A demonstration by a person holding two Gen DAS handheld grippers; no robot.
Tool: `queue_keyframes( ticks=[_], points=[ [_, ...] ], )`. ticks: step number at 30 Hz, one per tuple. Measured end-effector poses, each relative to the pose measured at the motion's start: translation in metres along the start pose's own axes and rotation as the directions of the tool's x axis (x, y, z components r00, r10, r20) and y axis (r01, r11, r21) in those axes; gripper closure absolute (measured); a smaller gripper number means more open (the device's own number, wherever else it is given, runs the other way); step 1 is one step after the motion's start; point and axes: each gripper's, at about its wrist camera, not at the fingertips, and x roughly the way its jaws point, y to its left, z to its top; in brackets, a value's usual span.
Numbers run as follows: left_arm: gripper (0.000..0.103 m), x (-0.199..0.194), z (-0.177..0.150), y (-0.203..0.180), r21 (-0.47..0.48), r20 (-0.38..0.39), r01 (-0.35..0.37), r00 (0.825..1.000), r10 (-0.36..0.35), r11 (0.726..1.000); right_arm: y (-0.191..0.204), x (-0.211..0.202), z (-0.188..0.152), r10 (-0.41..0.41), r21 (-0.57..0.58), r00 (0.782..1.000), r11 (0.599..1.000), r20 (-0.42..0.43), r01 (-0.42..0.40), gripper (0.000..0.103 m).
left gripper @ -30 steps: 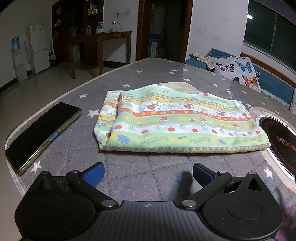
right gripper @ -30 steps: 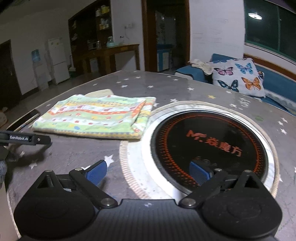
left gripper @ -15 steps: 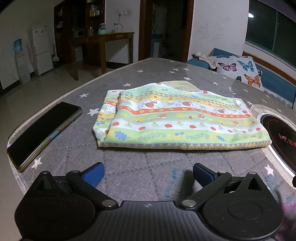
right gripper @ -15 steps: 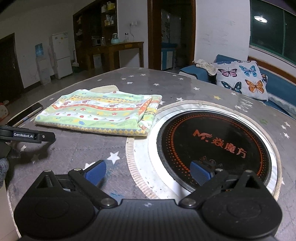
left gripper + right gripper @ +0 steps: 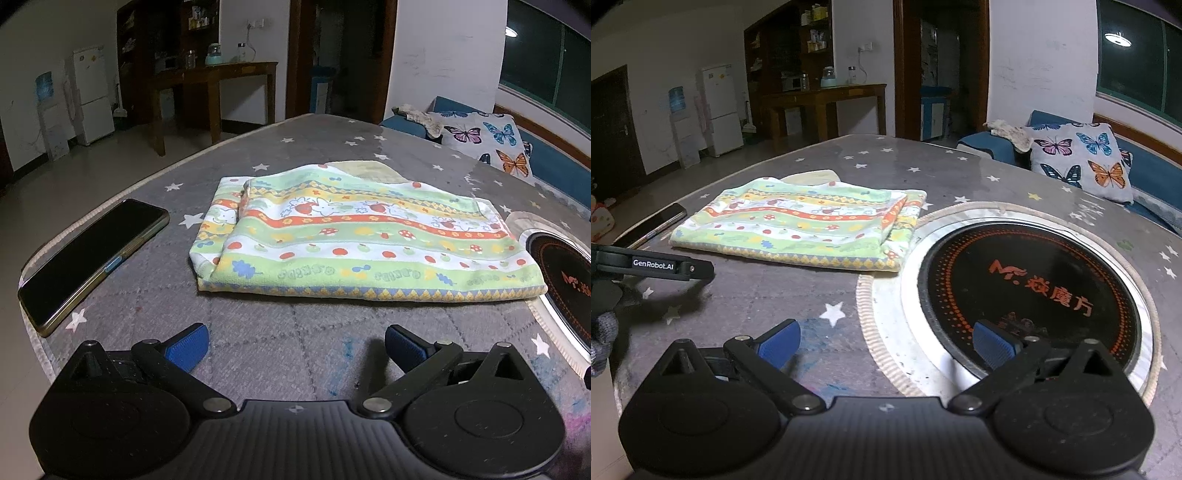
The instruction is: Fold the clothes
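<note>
A folded green, yellow and orange patterned garment (image 5: 362,240) lies flat on the grey star-print table (image 5: 295,332); it also shows in the right wrist view (image 5: 809,225). My left gripper (image 5: 295,349) is open and empty, just above the table, short of the garment's near edge. My right gripper (image 5: 884,341) is open and empty, to the right of the garment, over the rim of the round black hob (image 5: 1034,291). The left gripper's finger (image 5: 665,266) shows at the left edge of the right wrist view.
A black phone (image 5: 92,254) lies near the table's left edge. The round hob (image 5: 565,273) is set in the table right of the garment. A butterfly cushion (image 5: 1082,158) sits on a blue sofa behind the table. A wooden desk and a fridge stand far back.
Both grippers have drawn back slightly and risen from the garment; both stay open. The garment has not moved.
</note>
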Motion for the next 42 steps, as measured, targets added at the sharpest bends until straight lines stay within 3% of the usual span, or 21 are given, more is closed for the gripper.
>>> queue_keyframes(
  ticks=[42],
  points=[
    [0.0,-0.029,-0.004,-0.021,0.027,0.011,0.044,0.999,-0.045,0.999,0.005,-0.007,-0.005,0.006,0.003,1.0,1.0,0.007,-0.006,0.001]
  ],
)
